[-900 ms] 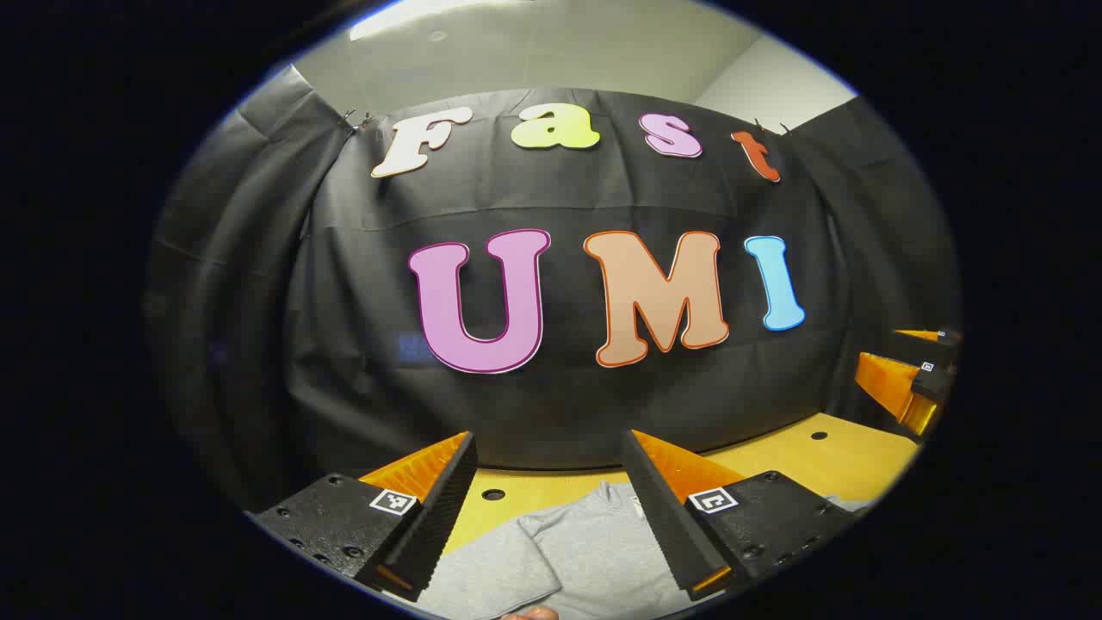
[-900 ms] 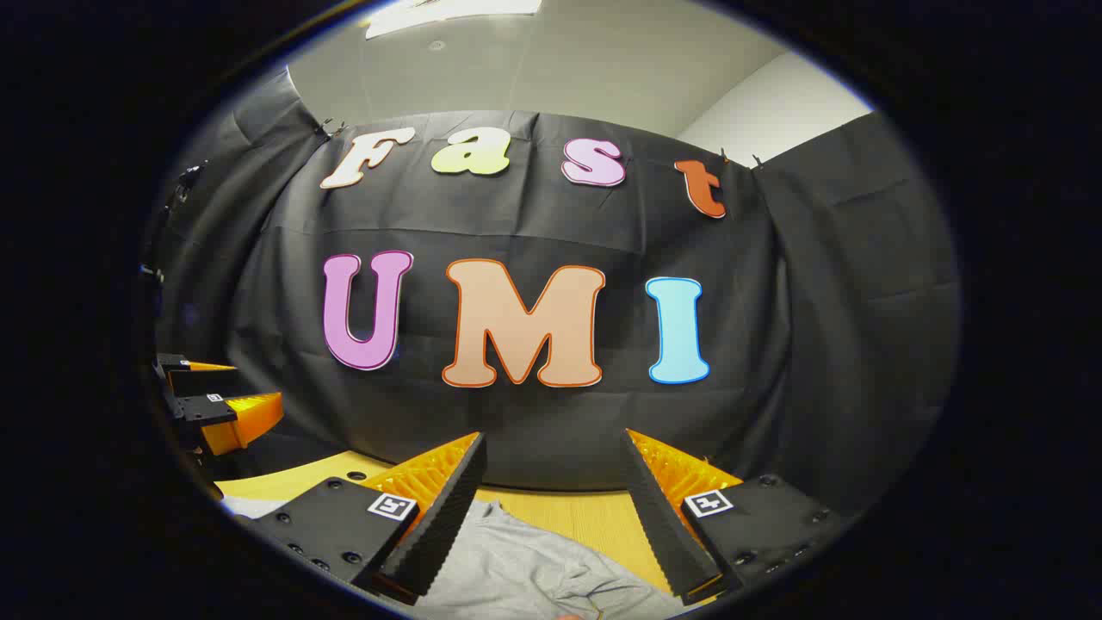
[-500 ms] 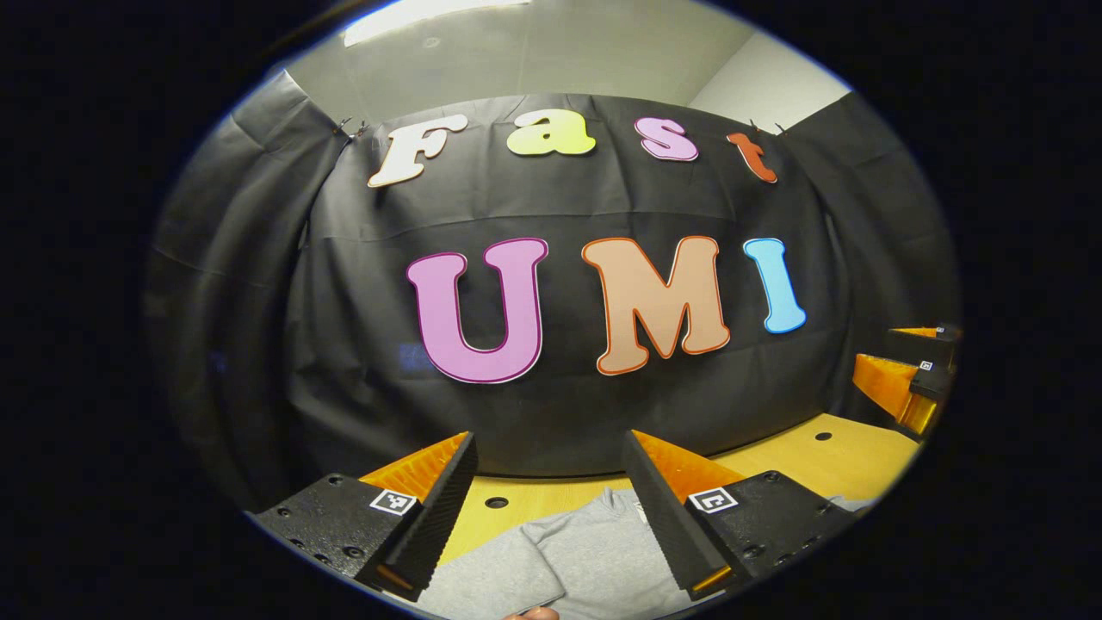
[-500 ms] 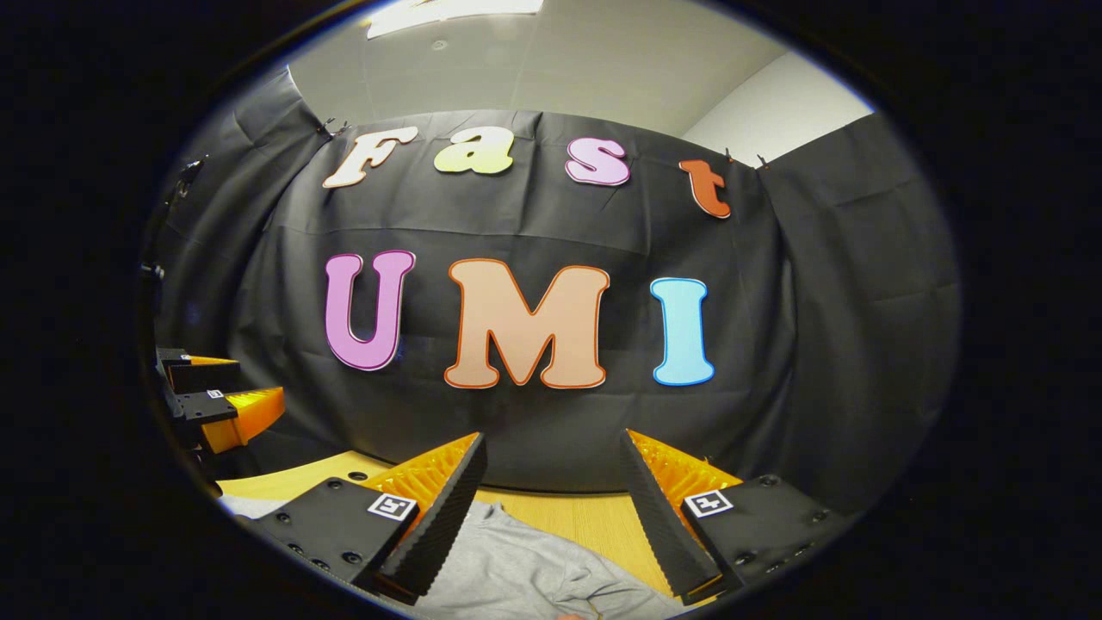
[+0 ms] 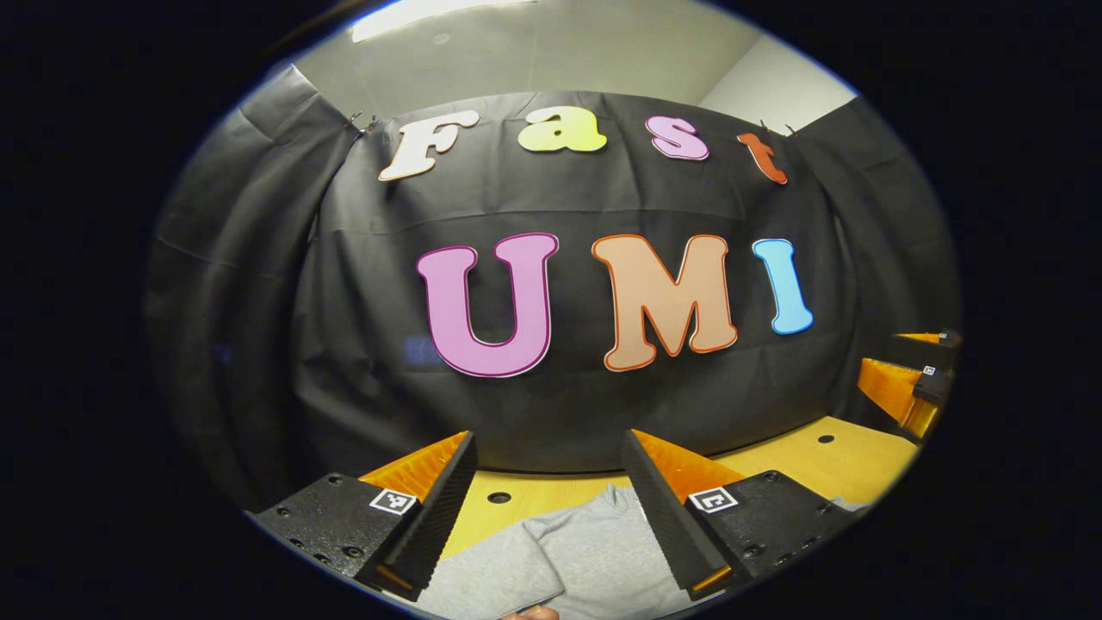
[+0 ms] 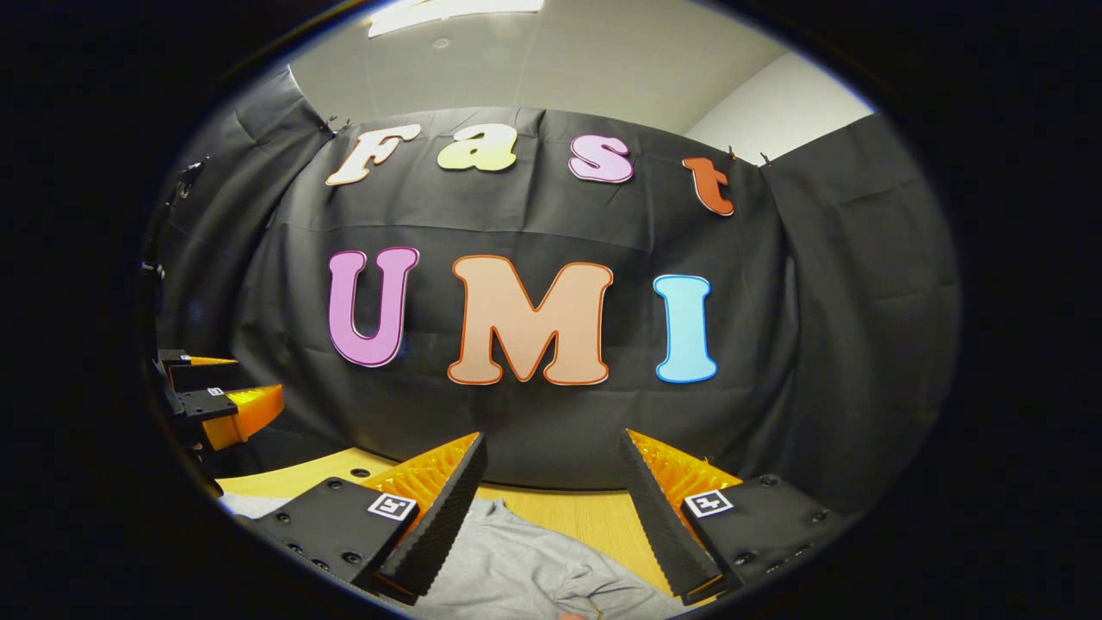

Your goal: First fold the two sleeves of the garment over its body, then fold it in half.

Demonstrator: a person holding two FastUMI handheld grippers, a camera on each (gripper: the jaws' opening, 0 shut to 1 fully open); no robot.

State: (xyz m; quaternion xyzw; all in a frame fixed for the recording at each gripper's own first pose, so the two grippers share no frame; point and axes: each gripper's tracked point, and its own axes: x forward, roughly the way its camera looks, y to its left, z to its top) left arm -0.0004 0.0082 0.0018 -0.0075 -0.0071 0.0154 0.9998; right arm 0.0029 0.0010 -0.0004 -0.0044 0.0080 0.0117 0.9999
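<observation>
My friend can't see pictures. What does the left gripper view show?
The left gripper is open above a gray garment lying on a yellow table. The right gripper hangs at the far right.

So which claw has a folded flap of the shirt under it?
The left claw: the shirt shows a flat flap there. Under the right claw it is rumpled.

Left gripper and right gripper: black screw-studded bodies, ridged wedge fingers, square tags.
</observation>
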